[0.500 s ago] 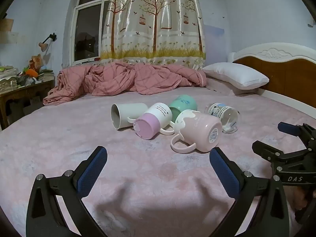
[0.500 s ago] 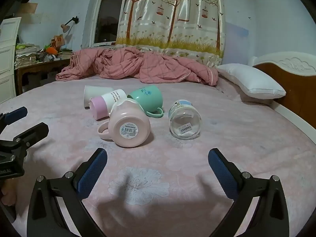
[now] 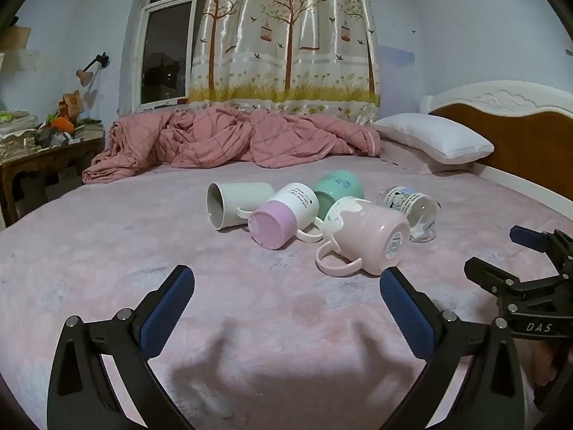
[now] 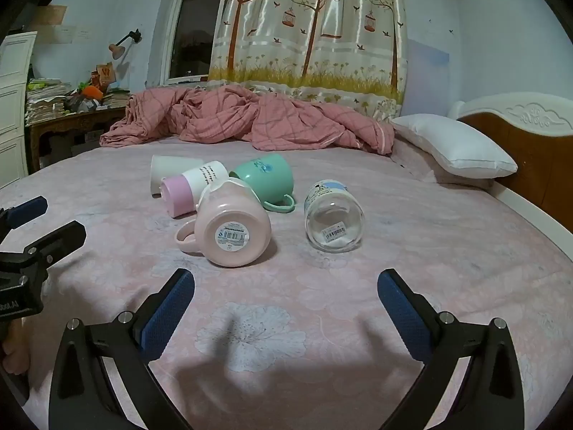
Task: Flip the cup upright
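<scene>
while all five cups are lying on their sides in a loose cluster on the bed, the pink cup (image 4: 232,231) is sitting nearest, its flat round base with a barcode sticker facing the right wrist camera and its loop handle pressing into the bedspread (image 4: 394,251). glossy ceramic with a wavy white band near the rim, it is resting against the lilac-and-white cup (image 3: 283,215), whose matte lilac base is pointing forward. behind that one a plain white cup (image 3: 236,204) is showing its open mouth to the left wrist camera, and a mint green cup (image 4: 266,175) is lying with its handle toward the glass cup (image 4: 333,215) — clear, printed with a cartoon, standing a little apart from the rest. the bedspread is looking soft and fuzzy, pale pink with faint white flowers.

the left gripper (image 3: 286,294) is hovering low over the cloth with its blue ribbed pads spread wide and nothing between them; the right gripper (image 4: 286,292) is gaping just as wide, equally bare, short of the pink cup. each gripper's lower body is being cut off by the frame edge.

farther back a crumpled pink checked quilt (image 3: 229,139) is heaping against the curtain (image 3: 286,36), a white pillow (image 3: 433,138) is leaning by the carved headboard (image 3: 508,122), and the cluttered desk (image 3: 39,147) is too dim to make out.
</scene>
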